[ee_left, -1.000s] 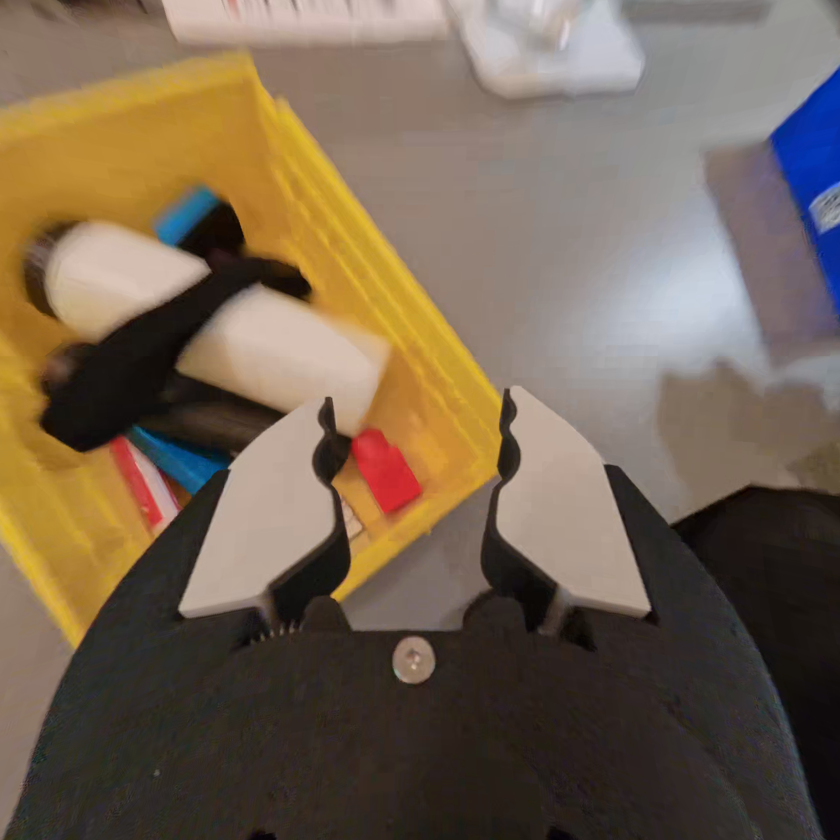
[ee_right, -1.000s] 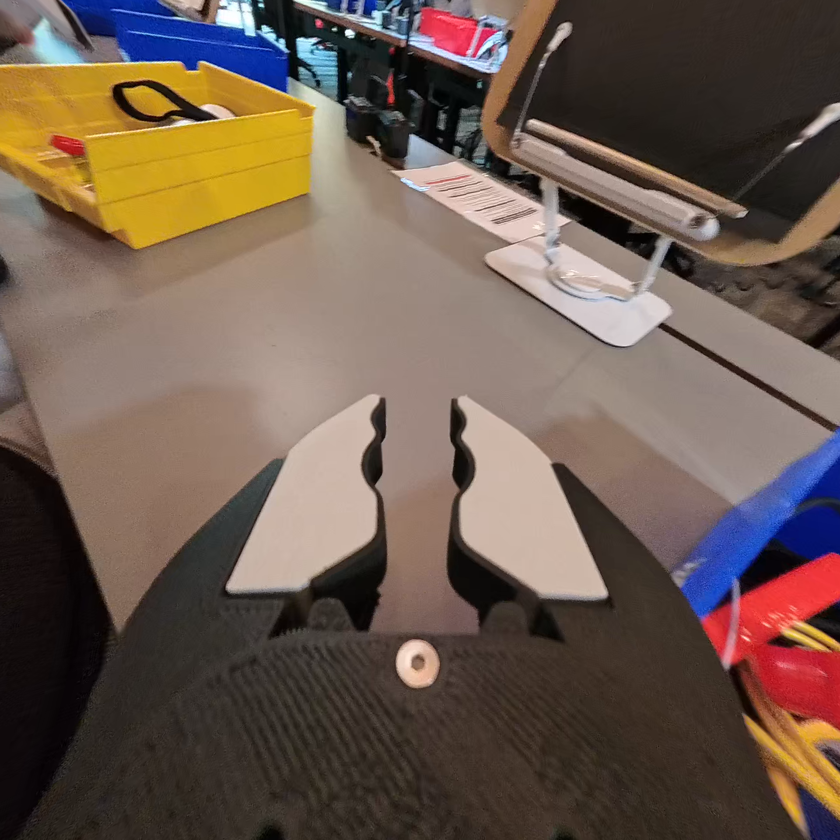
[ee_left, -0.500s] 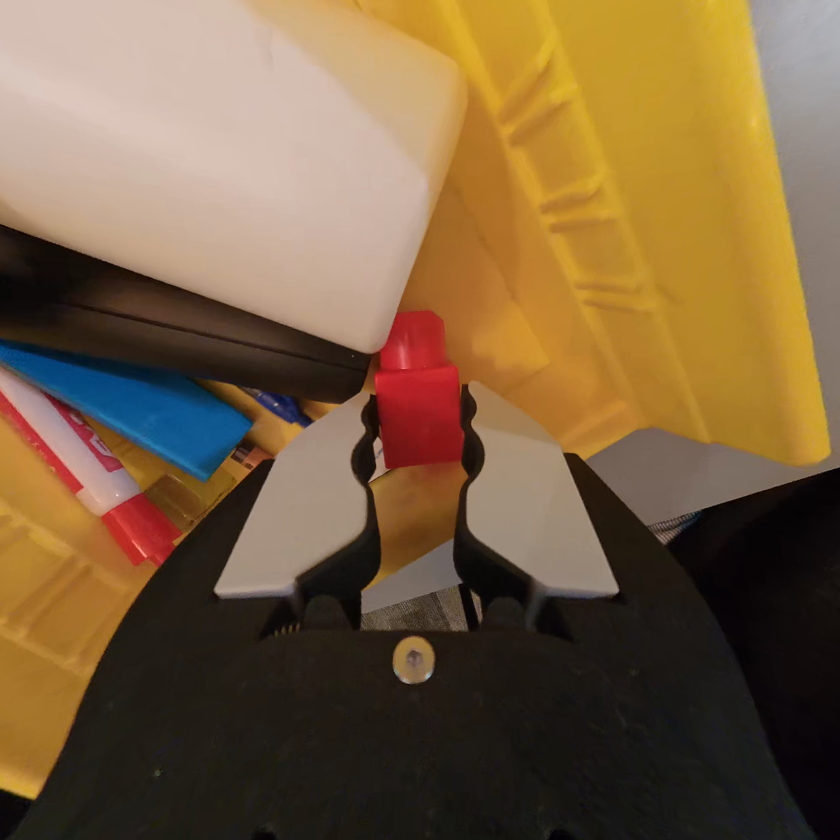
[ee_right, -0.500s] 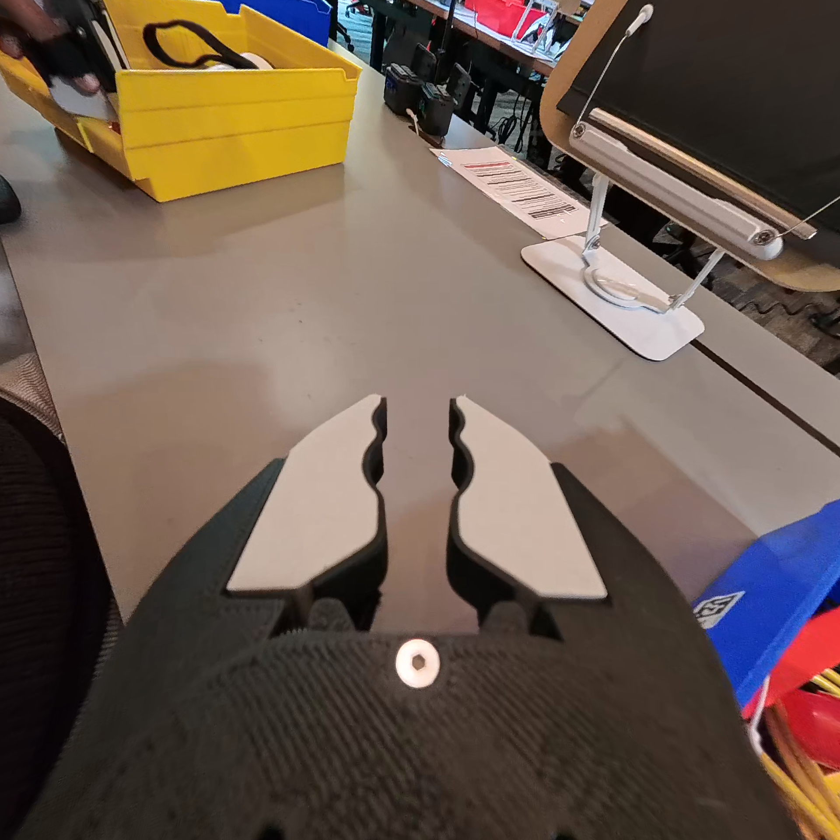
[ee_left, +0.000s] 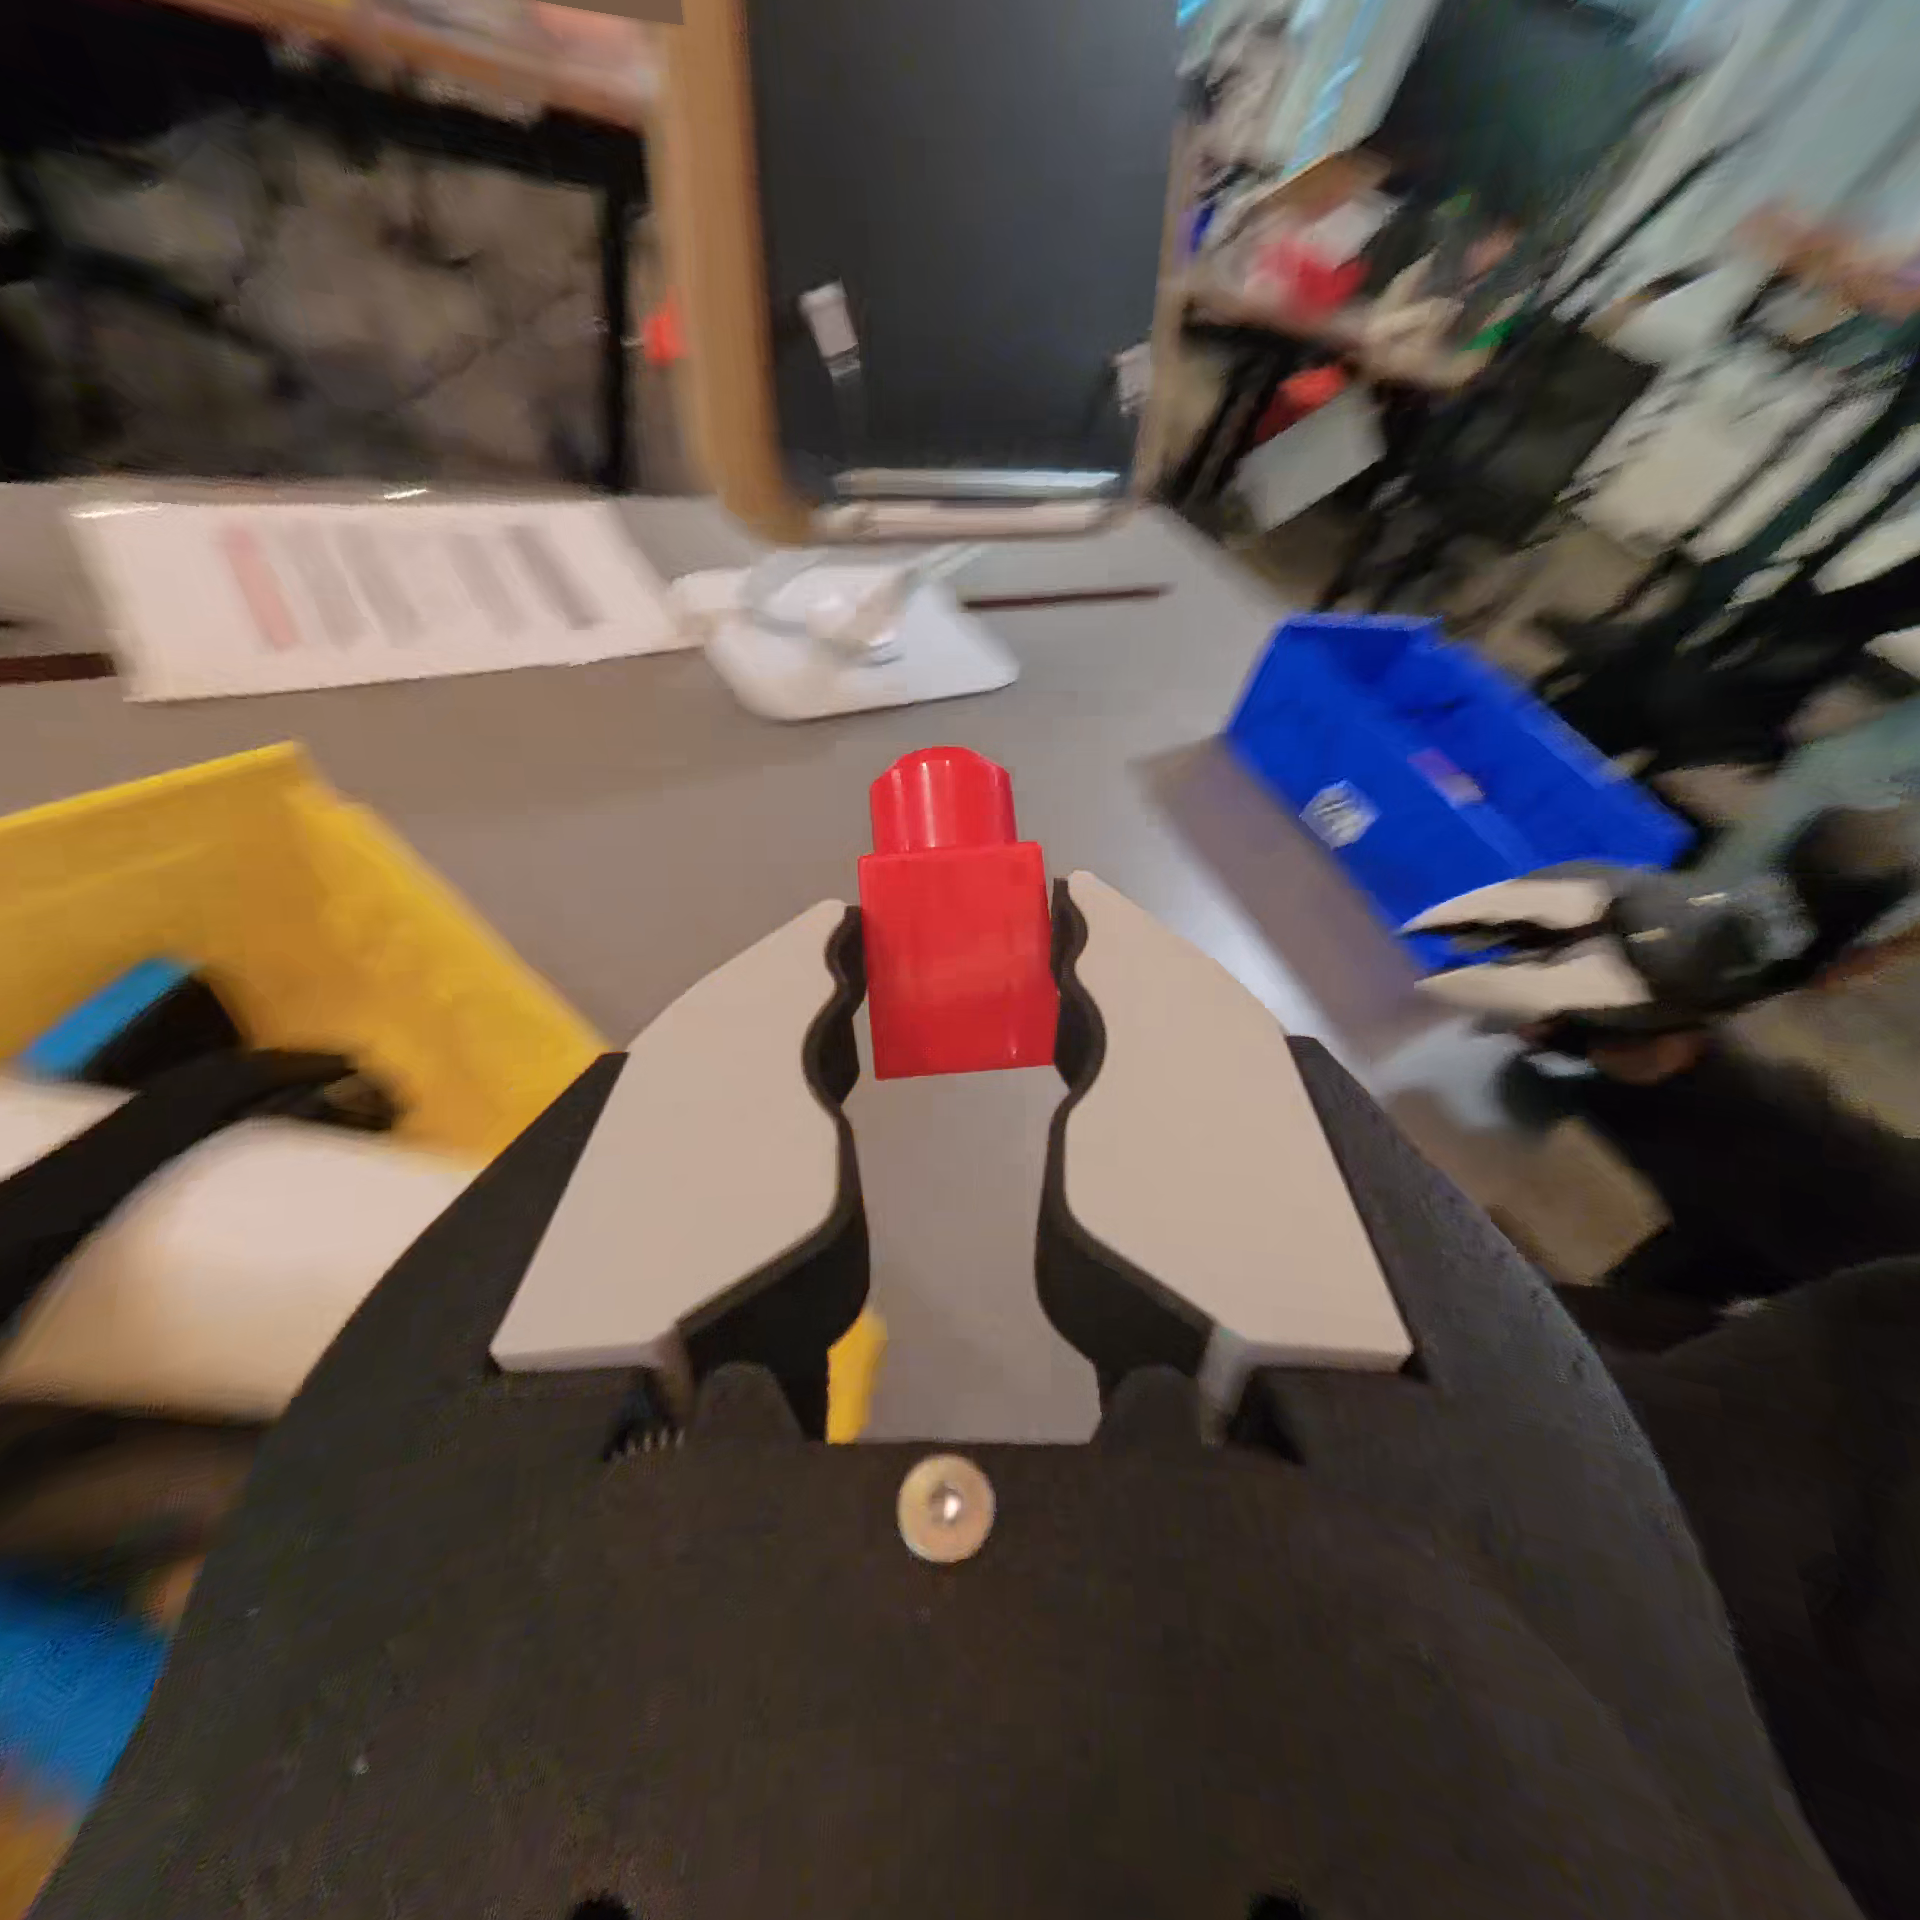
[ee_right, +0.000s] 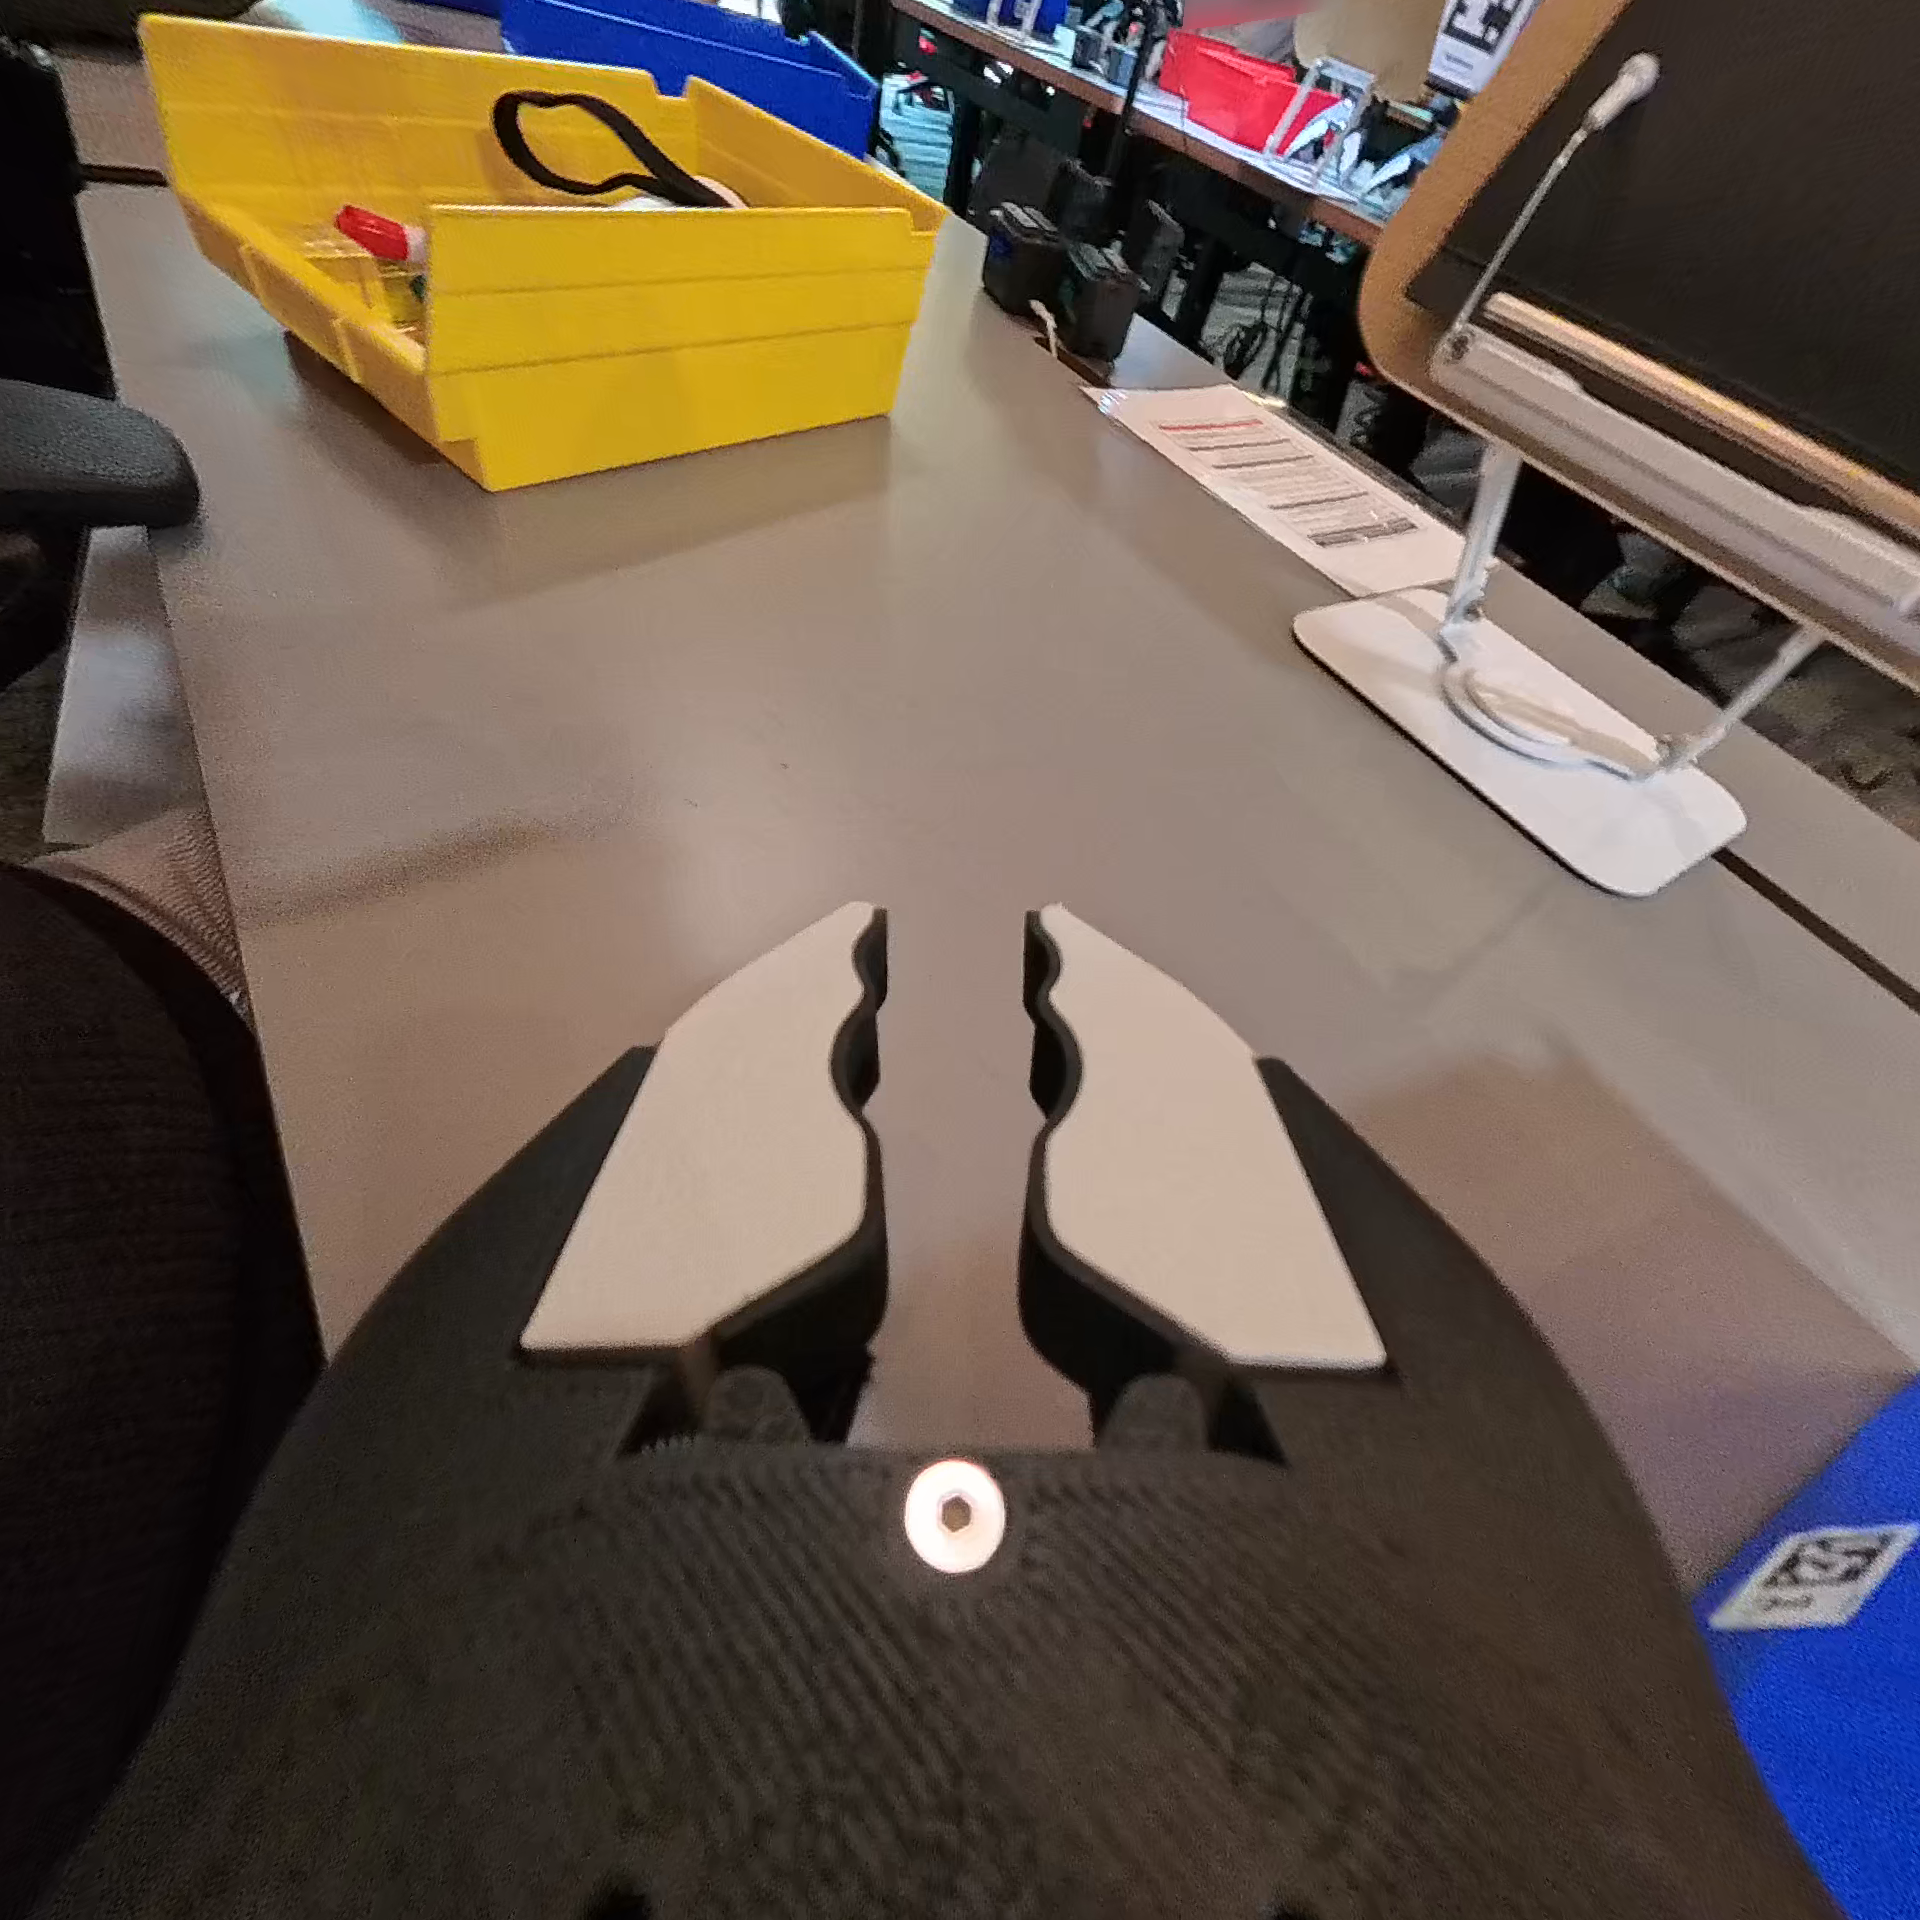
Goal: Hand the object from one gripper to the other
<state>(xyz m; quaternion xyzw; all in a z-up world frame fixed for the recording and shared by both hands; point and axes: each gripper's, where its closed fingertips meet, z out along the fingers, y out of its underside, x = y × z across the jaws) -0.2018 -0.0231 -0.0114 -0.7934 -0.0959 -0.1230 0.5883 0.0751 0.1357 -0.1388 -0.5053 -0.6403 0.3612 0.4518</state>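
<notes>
1. At the left edge of the left wrist view sits the yellow bin (ee_left: 260, 894), now cleared.
2. At centre frame the left gripper (ee_left: 954, 914) is clamped on the red block (ee_left: 951, 966), stud pointing forward (the free end, best offered to the other tool).
3. At the right edge, the right gripper (ee_left: 1496, 935) waits with fingers slightly apart; judged best to widen it, align, then close on the stud before releasing.
</notes>
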